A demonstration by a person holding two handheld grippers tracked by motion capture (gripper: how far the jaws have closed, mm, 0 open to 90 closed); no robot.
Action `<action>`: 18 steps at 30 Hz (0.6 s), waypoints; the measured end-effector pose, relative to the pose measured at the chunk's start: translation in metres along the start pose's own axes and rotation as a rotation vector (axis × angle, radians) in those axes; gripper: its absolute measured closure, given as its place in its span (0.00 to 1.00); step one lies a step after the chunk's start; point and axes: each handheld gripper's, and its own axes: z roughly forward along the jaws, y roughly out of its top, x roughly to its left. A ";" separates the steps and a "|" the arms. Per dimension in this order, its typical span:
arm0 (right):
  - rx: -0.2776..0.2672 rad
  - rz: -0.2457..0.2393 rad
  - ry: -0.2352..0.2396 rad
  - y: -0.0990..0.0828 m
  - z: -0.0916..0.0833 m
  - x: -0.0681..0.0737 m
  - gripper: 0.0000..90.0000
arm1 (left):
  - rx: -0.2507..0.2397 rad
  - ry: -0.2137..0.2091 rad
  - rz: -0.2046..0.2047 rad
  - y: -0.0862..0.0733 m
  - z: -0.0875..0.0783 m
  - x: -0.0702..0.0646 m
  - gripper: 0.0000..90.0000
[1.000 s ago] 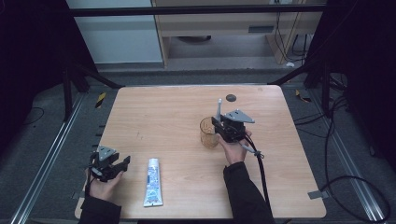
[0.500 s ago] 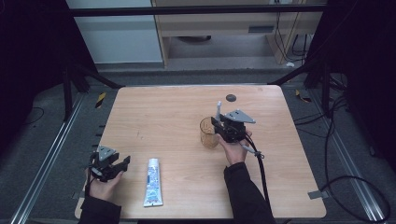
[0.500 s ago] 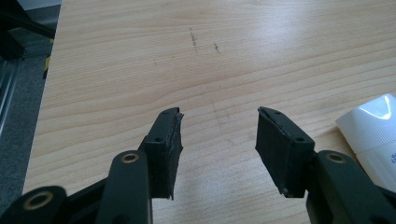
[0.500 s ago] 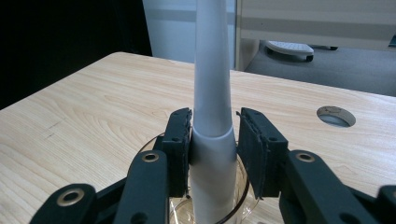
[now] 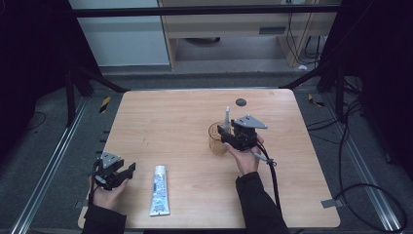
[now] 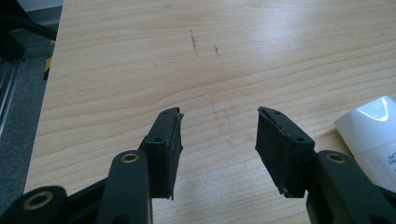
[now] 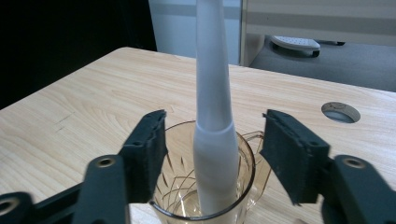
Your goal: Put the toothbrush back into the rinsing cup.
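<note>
white toothbrush handle [image 7: 212,116] | upright in amber glass mug [image 7: 243,154] | mid-table

Right claw [image 7: 212,149] just opening; left claw [image 6: 218,140] spread.

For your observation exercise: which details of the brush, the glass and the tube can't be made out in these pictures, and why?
- Brush: its top is cut off by the upper edge of the right gripper view; too small in the high view.
- Glass: its base is cut off by the lower edge there.
- Tube: its print is too small in the high view; the left gripper view's right edge cuts off most of it.
</note>
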 end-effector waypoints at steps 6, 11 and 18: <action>0.014 -0.008 0.004 0.003 -0.011 0.000 0.35 | -0.007 -0.005 -0.003 0.001 -0.002 -0.001 0.55; 0.024 -0.019 -0.001 0.006 -0.027 -0.001 0.32 | -0.011 -0.011 -0.005 0.001 -0.004 -0.002 0.58; 0.044 -0.021 -0.016 0.002 -0.053 -0.010 0.29 | -0.006 -0.040 0.002 0.001 -0.008 -0.005 0.68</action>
